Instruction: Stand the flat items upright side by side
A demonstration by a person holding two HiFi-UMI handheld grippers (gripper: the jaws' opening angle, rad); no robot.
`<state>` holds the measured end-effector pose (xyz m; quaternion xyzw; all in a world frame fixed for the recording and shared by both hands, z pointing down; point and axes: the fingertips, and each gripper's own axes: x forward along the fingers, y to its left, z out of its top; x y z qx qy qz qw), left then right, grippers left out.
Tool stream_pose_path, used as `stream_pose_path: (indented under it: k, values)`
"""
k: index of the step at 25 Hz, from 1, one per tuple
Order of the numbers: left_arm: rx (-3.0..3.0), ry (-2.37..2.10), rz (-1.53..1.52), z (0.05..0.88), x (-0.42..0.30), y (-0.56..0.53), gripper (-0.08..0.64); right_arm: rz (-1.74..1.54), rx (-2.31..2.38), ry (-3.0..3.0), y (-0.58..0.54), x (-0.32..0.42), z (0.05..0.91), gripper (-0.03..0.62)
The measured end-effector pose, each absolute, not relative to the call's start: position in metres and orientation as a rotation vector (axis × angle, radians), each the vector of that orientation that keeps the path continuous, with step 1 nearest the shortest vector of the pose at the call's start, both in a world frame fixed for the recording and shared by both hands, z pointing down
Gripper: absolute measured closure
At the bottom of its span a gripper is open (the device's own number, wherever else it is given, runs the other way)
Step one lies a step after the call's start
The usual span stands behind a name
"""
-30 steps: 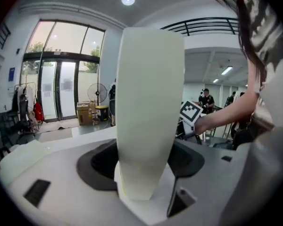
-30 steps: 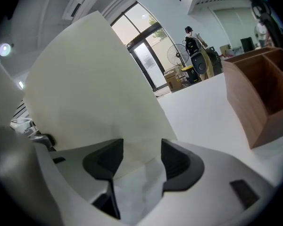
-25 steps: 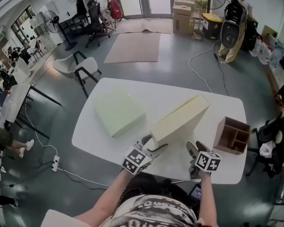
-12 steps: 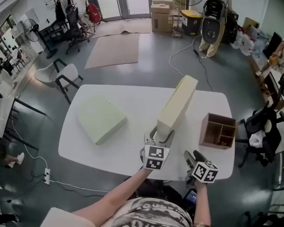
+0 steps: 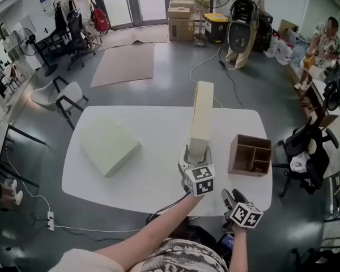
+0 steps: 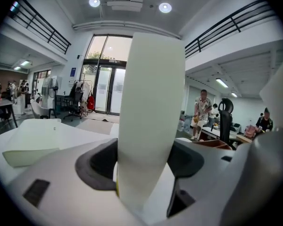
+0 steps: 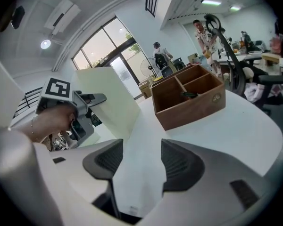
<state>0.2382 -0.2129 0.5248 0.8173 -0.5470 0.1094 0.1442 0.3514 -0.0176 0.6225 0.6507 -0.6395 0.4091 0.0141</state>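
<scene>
Table (image 5: 158,120): white, rounded, takes up most of the head view. Floor clutter, chairs and people lie beyond it, none in the way.

Upright slab (image 5: 202,115): pale, thick, on edge near table centre, running away from the person. Can't tell if its lower edge bears fully on the top. Judged light and stiff, foam-like: it holds straight from a grip at one end. The faces look smooth, so some slip risk. The narrow edge makes it likely to tip sideways once let go. Best hold looks to be low on the near end, across the thickness.

Flat slab (image 5: 107,145): same sort, lying flat on the table's left part, well apart from the upright one. Not yet stood up. Will probably need lifting by one edge.

Box (image 5: 249,154): wooden, compartmented, just right of the upright slab. Limits room on that side, so the second slab looks better placed on the left.

Left gripper (image 5: 196,158): jaws fairly wide, clamped across the upright slab's near end, pads against both faces.

Right gripper (image 5: 231,198): jaws apart, holding nothing, over the table's near right edge, only tabletop between them.
</scene>
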Motion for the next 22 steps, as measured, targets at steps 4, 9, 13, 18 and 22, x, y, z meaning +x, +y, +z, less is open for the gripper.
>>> stream_pose_path:
  k: [4,9,13,18,22]
  values:
    - [2.334,-1.594,0.304,0.523,0.242,-0.219,0.253,1.282,2.048,-1.974,-0.010,0.353,0.622,0.337]
    - [2.350,-1.517,0.300,0.528,0.247,-0.220,0.239,1.286,2.059,-1.972,-0.009,0.352,0.623,0.337]
    - [2.350,-1.412,0.294,0.535,0.248,-0.221,0.216,1.278,2.041,-1.991,-0.012,0.345,0.622,0.337]
    - [2.380,-1.303,0.280,0.543,0.241,-0.214,0.206,1.259,2.000,-2.023,-0.019,0.336,0.623,0.337]
    - [2.445,-1.205,0.285,0.548,0.227,-0.200,0.207,1.249,1.949,-2.067,-0.027,0.320,0.624,0.337]
